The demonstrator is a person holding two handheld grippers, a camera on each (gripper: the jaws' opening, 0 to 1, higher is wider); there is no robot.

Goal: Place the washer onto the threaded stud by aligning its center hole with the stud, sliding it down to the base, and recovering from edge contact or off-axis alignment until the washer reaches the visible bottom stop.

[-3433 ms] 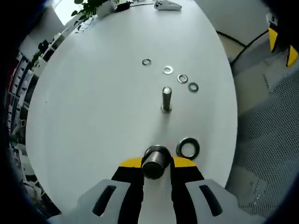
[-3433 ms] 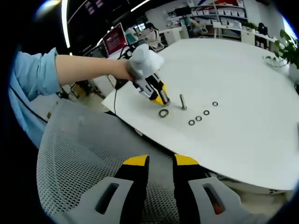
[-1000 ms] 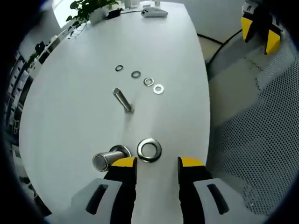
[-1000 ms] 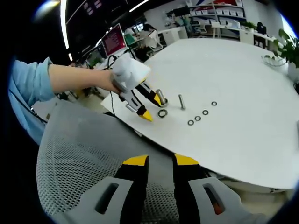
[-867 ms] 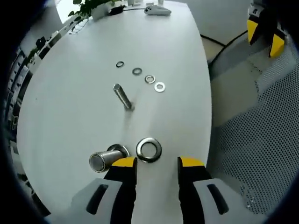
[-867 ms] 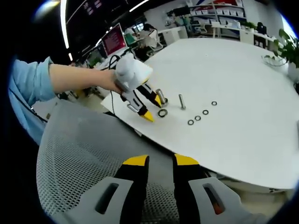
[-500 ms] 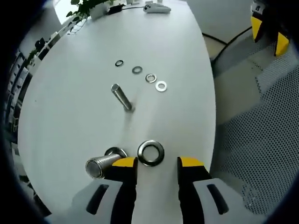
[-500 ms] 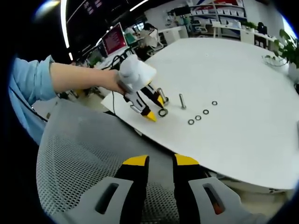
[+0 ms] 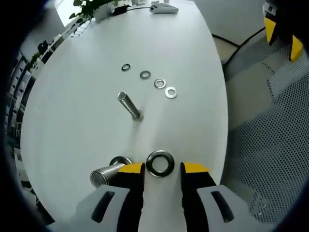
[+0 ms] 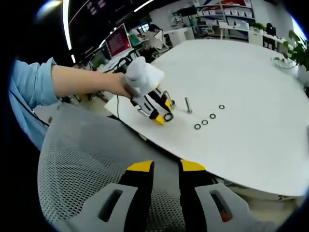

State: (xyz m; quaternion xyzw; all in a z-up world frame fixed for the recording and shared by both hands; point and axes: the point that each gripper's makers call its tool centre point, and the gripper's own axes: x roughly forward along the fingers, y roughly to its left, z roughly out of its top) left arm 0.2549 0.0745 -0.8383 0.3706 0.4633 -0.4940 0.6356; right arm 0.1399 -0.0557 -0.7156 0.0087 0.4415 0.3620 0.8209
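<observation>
Yellow-tipped jaws of my left claw [image 9: 161, 169] stand spread around the large flat steel washer [image 9: 160, 163] on the white table [image 9: 87, 96], while my right claw [image 10: 165, 167] hangs parted.

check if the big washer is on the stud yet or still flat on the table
Not on. The big washer lies flat on the table between the open left gripper jaws, beside the thick stud.

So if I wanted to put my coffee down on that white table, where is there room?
Most of the white table is bare: the wide stretch left of the slim upright stud, and the far end between the row of four small washers and the plant. The near edge is crowded: the left gripper, the large washer and the thick stud sit together.
</observation>
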